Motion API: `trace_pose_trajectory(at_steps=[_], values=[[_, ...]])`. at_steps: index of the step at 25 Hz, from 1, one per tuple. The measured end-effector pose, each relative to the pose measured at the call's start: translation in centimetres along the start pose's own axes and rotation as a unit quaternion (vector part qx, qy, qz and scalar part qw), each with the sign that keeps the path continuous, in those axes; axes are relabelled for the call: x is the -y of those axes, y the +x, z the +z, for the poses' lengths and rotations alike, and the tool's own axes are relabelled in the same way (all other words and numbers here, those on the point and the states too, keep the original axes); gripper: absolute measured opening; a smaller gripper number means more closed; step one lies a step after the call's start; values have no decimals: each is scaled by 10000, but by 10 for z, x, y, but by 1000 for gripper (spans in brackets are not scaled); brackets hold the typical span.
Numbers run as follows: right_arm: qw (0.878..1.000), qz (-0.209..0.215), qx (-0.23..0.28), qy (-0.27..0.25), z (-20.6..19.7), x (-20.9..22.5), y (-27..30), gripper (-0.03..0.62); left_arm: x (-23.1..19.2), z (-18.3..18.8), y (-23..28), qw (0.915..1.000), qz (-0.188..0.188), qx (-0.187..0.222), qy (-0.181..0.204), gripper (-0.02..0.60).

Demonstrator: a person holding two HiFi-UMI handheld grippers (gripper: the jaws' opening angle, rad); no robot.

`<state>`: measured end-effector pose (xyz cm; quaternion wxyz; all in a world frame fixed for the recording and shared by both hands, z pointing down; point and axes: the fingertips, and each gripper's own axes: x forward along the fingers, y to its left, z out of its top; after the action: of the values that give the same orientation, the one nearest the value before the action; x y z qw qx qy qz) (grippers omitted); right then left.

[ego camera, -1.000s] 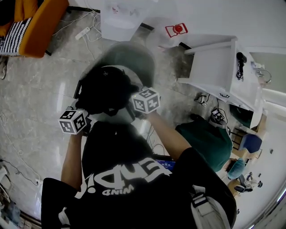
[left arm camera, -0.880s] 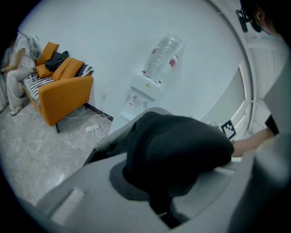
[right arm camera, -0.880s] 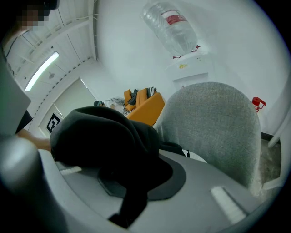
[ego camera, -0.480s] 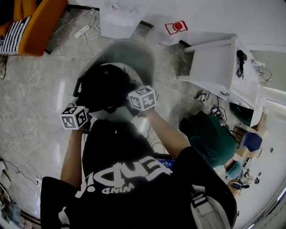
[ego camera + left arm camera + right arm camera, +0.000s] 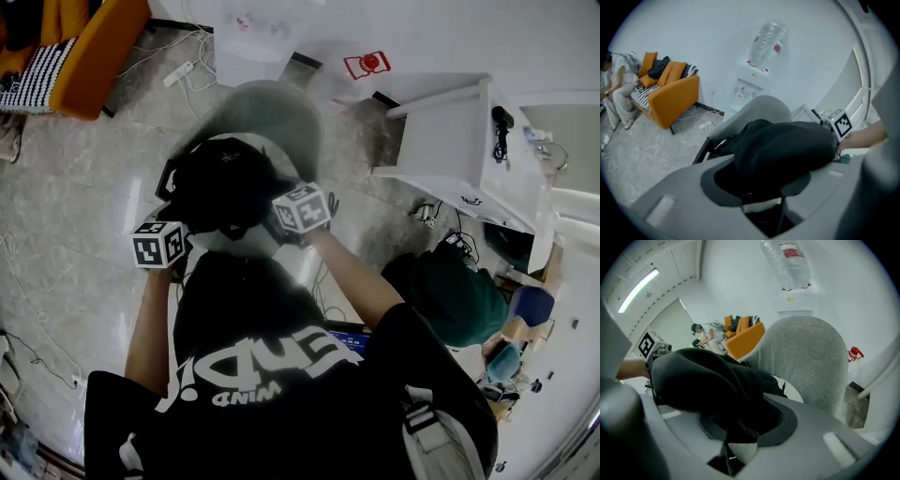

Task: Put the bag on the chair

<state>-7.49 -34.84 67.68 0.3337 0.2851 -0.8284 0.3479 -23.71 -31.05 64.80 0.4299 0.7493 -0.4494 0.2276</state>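
Observation:
A black bag (image 5: 220, 187) lies on the white seat (image 5: 242, 246) of a chair with a rounded grey backrest (image 5: 267, 117). My left gripper (image 5: 183, 230) is at the bag's left side. Its jaws are opening, with bag fabric (image 5: 787, 145) lying between them over the left gripper's (image 5: 761, 197) gap. On the bag's right side, my right gripper (image 5: 274, 223) is shut on it. A fold of the bag (image 5: 703, 380) is pinched in the right gripper's (image 5: 738, 437) jaws, with the white seat showing below. The backrest (image 5: 806, 357) rises just behind the bag.
An orange sofa (image 5: 84, 47) stands at far left, with a seated person (image 5: 618, 93) beside it. A water dispenser (image 5: 258, 33) is behind the chair and a white desk (image 5: 459, 141) to the right. A power strip (image 5: 178, 70) and cables lie on the floor. A person in green (image 5: 450, 291) crouches at right.
The bag and both grippers have shifted slightly toward the chair's backrest. The left gripper's marker cube has moved a little up and right.

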Motion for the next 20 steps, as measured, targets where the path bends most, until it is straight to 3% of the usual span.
trace_pose_trajectory(at_steps=[12,16,20], values=[[9994,-40,148,-314,-21,-19,-63,93,26,-27,-53,9987,419,-77,292,210],[9980,122,568,-253,-20,-32,-96,75,50,-29,-80,9983,453,259,244,209],[9938,444,963,-348,-15,-59,-125,75,88,-21,-104,9954,388,860,177,216]])
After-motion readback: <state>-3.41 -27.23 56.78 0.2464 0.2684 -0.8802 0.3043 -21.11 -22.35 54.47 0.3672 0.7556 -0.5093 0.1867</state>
